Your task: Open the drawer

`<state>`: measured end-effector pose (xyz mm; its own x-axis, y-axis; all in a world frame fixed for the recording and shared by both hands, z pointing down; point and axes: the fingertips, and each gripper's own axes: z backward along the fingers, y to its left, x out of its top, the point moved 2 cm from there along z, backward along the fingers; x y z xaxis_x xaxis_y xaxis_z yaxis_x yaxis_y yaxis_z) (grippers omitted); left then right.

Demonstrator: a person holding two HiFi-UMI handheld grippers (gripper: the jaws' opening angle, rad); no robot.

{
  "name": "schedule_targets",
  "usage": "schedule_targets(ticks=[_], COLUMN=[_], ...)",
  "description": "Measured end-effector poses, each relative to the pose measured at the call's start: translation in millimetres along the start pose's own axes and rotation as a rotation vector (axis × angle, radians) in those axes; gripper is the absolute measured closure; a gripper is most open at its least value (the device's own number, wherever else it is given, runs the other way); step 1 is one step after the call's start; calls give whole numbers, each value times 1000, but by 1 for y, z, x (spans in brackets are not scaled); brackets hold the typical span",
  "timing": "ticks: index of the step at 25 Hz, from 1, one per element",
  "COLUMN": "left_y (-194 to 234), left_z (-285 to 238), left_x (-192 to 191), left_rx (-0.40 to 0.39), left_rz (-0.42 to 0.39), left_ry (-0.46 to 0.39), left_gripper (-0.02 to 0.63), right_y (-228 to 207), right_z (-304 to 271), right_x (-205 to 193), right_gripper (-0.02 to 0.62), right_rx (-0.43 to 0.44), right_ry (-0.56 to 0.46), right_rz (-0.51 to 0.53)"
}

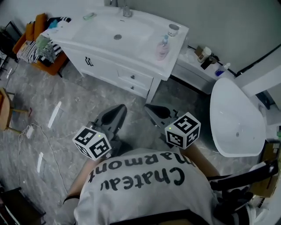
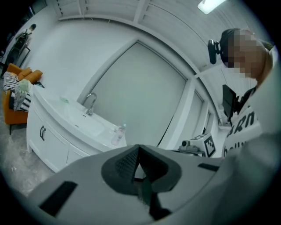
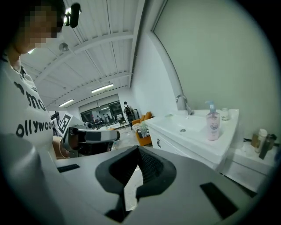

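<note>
Standing to the left of the vanity cabinet (image 1: 101, 66), an orange chair (image 1: 30, 35) is carrying a heap of striped clothing (image 1: 37, 50). The vanity cabinet is sitting against the far wall on the marble floor (image 1: 66, 101). Its white tabletop (image 1: 142, 59) is carrying a faucet (image 1: 125, 9) at the rear edge.

In front of the vanity cabinet, and well apart from it, the left tool (image 1: 118, 110) is pointing toward the cabinet front. In the left gripper view, the left tool (image 2: 138, 149) is showing its jaws pressed together at the tips, with nothing between them.

The drawer (image 1: 135, 78) is sitting closed in the right section of the vanity cabinet front, just under the tabletop. A second drawer (image 1: 134, 89) is sitting closed directly below it. Neither tool is touching either drawer.

The right tool (image 1: 151, 109) is hovering beside the left tool, in front of the vanity cabinet's right corner. In the right gripper view, the right tool (image 3: 137, 151) is showing its jaws pressed together and gripping nothing.

At the right end of the vanity cabinet's tabletop, a pink bottle (image 1: 163, 47) is standing upright, with a cup (image 1: 173, 29) behind it. To the right of the vanity cabinet, a low shelf (image 1: 193, 66) is holding small bottles. Farther right, a white tub (image 1: 237, 118) is standing on the floor.
</note>
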<state>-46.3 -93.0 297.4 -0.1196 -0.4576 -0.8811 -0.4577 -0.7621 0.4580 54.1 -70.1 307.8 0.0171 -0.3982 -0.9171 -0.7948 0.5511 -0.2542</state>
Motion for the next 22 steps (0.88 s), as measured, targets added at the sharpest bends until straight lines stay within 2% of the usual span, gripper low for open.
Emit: schedule_targets(ticks=[6, 14, 22], left_y=[43, 91, 134], left_z=[-1, 2, 11], left_x=[25, 41, 49], left_rx=[-74, -184, -238], left_rz=[1, -43, -30], left_ry=[57, 130, 188], left_gripper=[597, 597, 597], right_y=[2, 2, 6], right_z=[-38, -80, -118], right_x=[21, 26, 23], right_gripper=[584, 584, 584], right_rx=[-89, -203, -284], right_ry=[-29, -39, -49], right_rz=[-33, -81, -152])
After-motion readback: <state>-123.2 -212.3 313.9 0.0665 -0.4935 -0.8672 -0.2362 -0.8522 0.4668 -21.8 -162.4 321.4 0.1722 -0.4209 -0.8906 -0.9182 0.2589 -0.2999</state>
